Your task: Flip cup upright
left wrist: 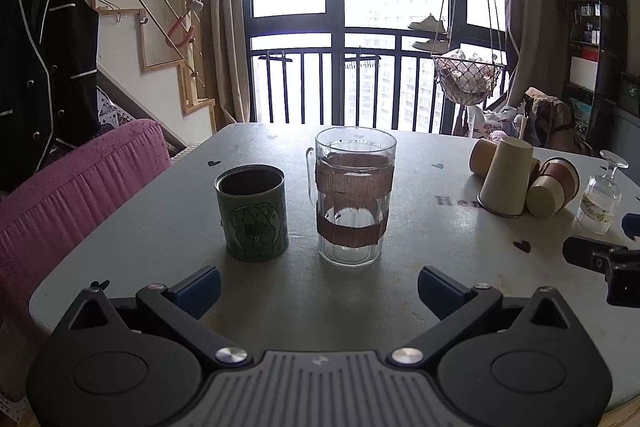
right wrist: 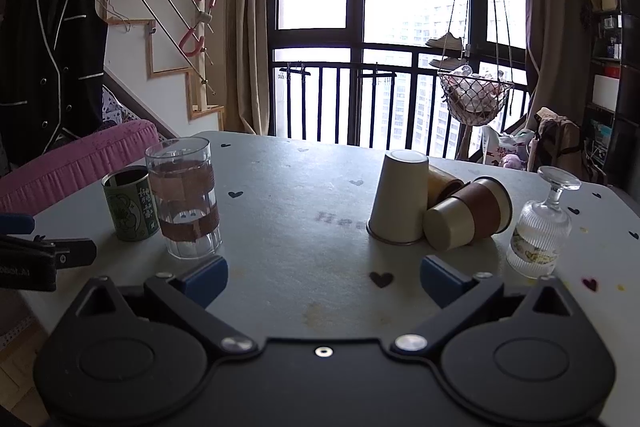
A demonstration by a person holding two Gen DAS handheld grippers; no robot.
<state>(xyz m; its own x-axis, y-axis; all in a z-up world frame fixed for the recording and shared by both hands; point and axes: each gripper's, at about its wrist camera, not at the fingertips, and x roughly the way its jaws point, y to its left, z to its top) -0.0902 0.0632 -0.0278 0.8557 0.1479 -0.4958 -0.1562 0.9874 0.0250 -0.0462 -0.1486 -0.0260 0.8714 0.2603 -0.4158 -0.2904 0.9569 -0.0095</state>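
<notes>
A green mug and a clear glass mug with brown tape bands stand upright just beyond my left gripper, which is open and empty. A cream paper cup stands upside down ahead of my open, empty right gripper. Two brown-sleeved paper cups lie on their sides beside it. A stemmed glass stands upside down at the right. These also show in the left wrist view: the cream cup and the stemmed glass.
The grey table has small heart marks. A pink sofa lies along the left edge. A wire basket hangs before the balcony window. Shelves stand at the right.
</notes>
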